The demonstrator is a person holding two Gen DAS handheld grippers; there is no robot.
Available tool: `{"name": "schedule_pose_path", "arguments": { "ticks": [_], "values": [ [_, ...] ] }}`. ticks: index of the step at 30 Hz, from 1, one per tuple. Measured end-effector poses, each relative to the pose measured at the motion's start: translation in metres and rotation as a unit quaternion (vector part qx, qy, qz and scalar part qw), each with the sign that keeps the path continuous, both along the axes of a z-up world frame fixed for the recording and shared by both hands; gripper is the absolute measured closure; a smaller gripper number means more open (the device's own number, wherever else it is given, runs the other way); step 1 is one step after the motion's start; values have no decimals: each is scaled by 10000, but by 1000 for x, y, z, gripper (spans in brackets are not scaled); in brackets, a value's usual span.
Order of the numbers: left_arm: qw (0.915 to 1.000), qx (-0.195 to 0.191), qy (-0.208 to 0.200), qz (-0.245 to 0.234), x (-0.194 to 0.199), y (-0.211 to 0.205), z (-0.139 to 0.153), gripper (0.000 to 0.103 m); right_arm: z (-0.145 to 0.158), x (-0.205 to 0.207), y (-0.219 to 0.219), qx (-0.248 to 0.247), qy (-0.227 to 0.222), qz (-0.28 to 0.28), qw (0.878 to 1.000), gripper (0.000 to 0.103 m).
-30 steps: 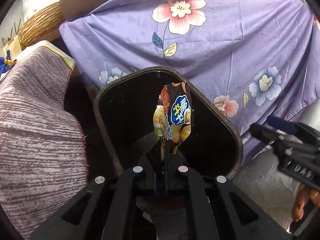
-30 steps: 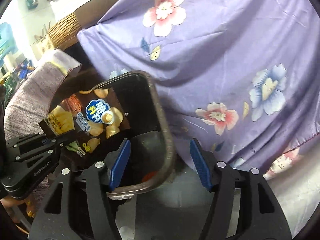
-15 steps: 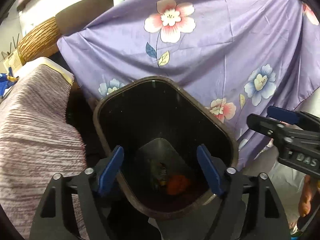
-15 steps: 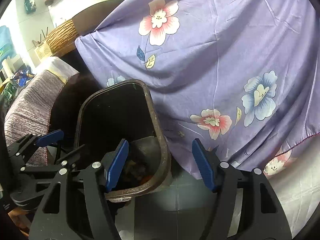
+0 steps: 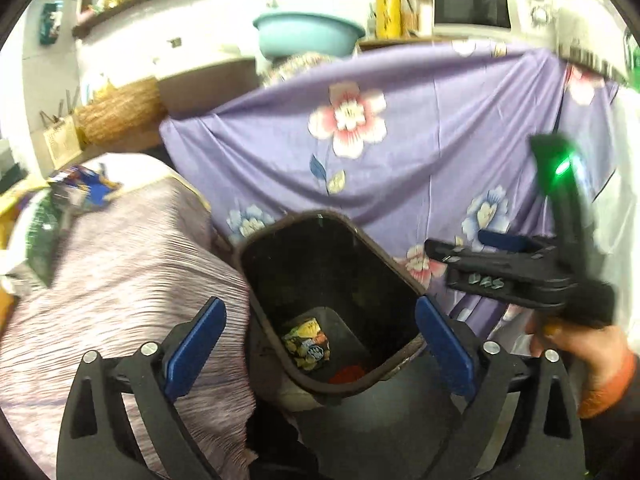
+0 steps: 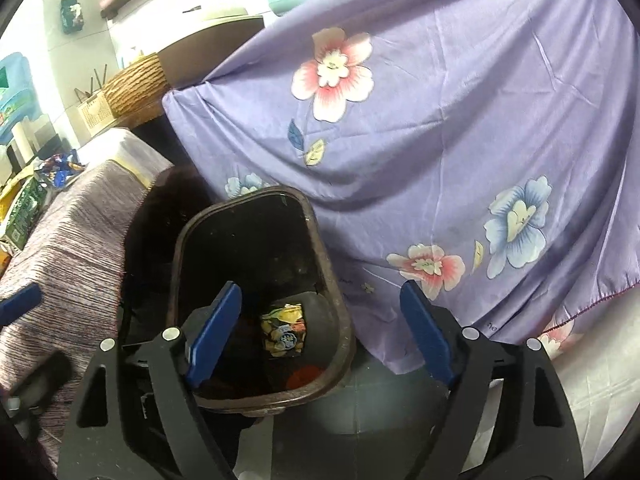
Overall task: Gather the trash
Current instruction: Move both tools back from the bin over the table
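At lower centre of the left wrist view, the left claw [image 5: 320, 344] is spreading its jaws wider, with nothing lying between its blue pads [image 5: 196, 346]. Beyond them, the dark trash bin [image 5: 404, 280] is standing open, and the snack wrapper [image 5: 307, 344] is lying on the bin's bottom beside a red scrap [image 5: 348, 374]. A purple floral cloth [image 5: 420, 152] is hanging behind the bin. A striped grey cover [image 5: 120, 272] is filling the left side, with loose packets [image 5: 80, 192] lying at its upper left end. At right, a hand [image 5: 588, 352] is holding the right claw [image 5: 464, 246].

At lower centre of the right wrist view, the right claw [image 6: 320, 334] is also opening its jaws, gripping nothing. The trash bin [image 6: 332, 280] is sitting behind its left pad, with the snack wrapper [image 6: 284, 334] lying inside. The floral cloth [image 6: 460, 120] is covering the right side.
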State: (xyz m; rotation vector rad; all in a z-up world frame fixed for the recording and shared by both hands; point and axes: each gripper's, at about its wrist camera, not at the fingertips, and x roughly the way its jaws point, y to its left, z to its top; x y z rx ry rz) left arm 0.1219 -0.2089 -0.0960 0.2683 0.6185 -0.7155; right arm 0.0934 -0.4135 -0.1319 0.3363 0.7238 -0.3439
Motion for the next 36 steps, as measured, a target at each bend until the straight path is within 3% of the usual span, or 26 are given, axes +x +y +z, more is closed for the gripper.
{"name": "schedule_pose_path", "arguments": {
  "ticks": [3, 5, 12, 27, 33, 36],
  "values": [
    [9997, -195, -133, 73, -10, 18, 21, 5, 6, 5, 13, 5, -23, 170, 9999, 20],
    [9992, -234, -283, 123, -16, 29, 32, 5, 11, 6, 23, -22, -85, 274, 9996, 14],
    [9944, -323, -709, 717, -26, 78, 61, 5, 37, 15, 67, -155, -366, 826, 9958, 13],
    [9763, -13, -913, 1963, -20, 188, 67, 5, 86, 37, 163, -349, -902, 2124, 9724, 12],
    [9685, 192, -999, 2273, -8, 231, 70, 5, 103, 49, 199, -420, -1008, 2603, 9593, 9],
    [9686, 316, -933, 2282, 6, 247, 69, 5, 107, 57, 217, -522, -971, 2819, 9531, 9]
  ]
}}
